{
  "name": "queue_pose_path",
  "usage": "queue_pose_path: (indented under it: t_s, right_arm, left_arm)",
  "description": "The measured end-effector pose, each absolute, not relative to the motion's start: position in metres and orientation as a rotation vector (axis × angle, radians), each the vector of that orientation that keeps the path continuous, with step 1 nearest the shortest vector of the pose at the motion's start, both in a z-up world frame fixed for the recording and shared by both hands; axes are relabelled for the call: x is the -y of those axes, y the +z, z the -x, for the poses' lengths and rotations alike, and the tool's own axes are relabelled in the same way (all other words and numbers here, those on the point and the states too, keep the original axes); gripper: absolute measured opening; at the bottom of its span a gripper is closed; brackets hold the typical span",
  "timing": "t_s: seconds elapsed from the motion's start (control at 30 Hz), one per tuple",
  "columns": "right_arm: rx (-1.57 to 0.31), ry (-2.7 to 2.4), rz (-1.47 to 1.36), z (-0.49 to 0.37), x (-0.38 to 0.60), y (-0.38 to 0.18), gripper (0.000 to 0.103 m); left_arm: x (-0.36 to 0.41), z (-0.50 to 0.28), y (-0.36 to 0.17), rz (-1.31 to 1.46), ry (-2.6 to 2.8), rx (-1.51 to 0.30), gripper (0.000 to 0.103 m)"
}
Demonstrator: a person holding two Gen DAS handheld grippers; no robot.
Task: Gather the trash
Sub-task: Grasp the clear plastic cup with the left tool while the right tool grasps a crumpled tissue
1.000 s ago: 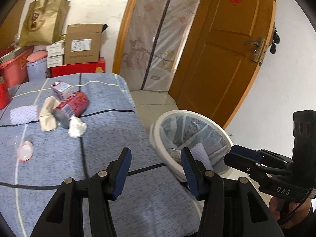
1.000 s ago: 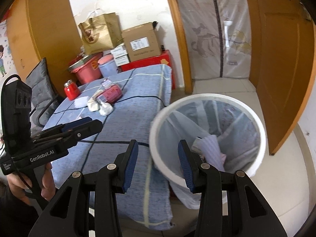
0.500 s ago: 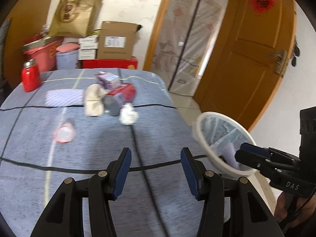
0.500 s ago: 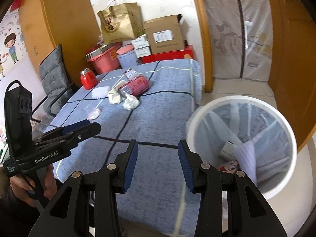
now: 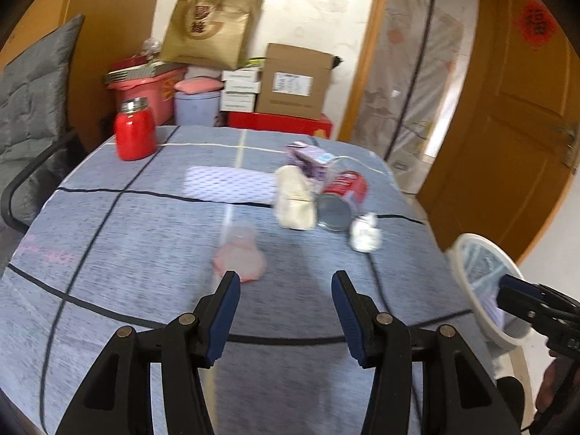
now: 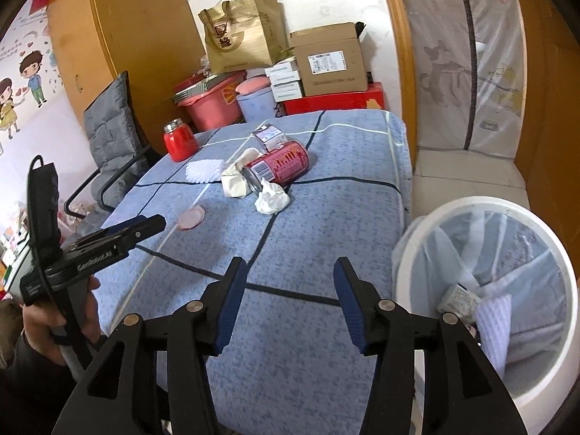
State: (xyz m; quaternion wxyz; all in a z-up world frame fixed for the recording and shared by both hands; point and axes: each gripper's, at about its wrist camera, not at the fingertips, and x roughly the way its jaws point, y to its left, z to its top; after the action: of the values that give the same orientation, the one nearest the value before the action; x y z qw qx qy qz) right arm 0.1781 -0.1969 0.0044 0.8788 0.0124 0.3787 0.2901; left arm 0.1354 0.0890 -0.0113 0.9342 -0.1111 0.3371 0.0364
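While both hand-held grippers hang over the blue-clothed counter (image 6: 326,224), we see the left hand-held gripper (image 5: 286,290) spread and empty, and the right hand-held gripper (image 6: 289,279) has just been opening, nothing between its jaws. Trash sits mid-counter: red can (image 6: 281,165), crumpled tissue (image 6: 272,199), purple carton (image 6: 269,136), pink lid (image 6: 191,218). Lined bin (image 6: 435,217) stands beside the counter's right edge.

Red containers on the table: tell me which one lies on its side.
The red can, tipped beside the crumpled tissue; the red jar stands upright.

Red can (image 6: 277,166) – blue tablecloth (image 6: 308,239), dark-lined; white bin (image 6: 565,290).
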Motion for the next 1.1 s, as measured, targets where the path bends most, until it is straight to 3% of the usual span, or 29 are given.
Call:
queue_pose_path:
  t_s: [0.47, 0.6, 1.1]
  right_arm:
    - [-0.82, 0.623, 0.024, -0.213, 0.156, -0.004, 0.051]
    - [-0.825, 0.638, 0.037, -0.227, 0.139, -0.006, 0.051]
    - [-0.912, 0.595, 0.11, -0.289, 0.075, -0.046, 0.05]
  left_arm:
    - [-0.118, -0.187, -0.039, 0.272, 0.107, -0.753, 0.052]
    - [-0.123, -0.197, -0.047, 0.286, 0.103, -0.776, 0.032]
    - [-0.13, -0.188, -0.047, 0.307, 0.042, -0.758, 0.031]
